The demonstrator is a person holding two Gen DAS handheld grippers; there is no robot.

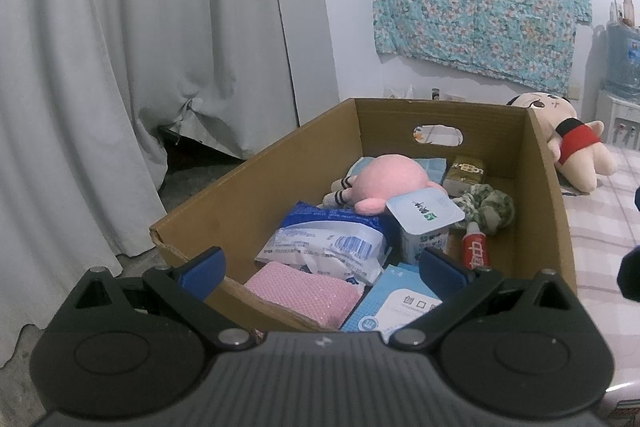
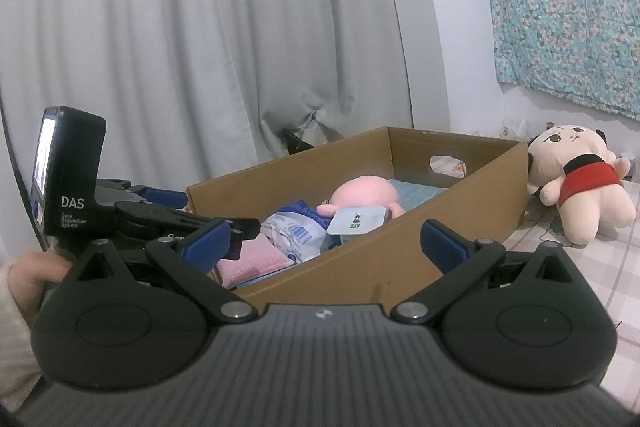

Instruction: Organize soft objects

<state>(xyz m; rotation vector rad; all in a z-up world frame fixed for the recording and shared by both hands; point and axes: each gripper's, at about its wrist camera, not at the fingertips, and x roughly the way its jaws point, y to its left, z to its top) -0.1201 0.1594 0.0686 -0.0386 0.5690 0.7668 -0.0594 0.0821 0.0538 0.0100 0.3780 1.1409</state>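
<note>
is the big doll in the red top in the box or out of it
Out. The doll in the red top lies on its back on the checked cover, beside the cardboard box, outside its right wall.

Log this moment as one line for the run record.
left tool: open, empty | right tool: open, empty | pink plush: in cardboard box | big doll: outside box

Ahead of both pairs of jaws, a pink-checked bed sheet (image 2: 576,267) carrying an open cardboard box (image 1: 548,187). Beyond the box, up and right of the jaws, a cream doll in a red top (image 2: 580,183), lying directly on the sheet.
</note>
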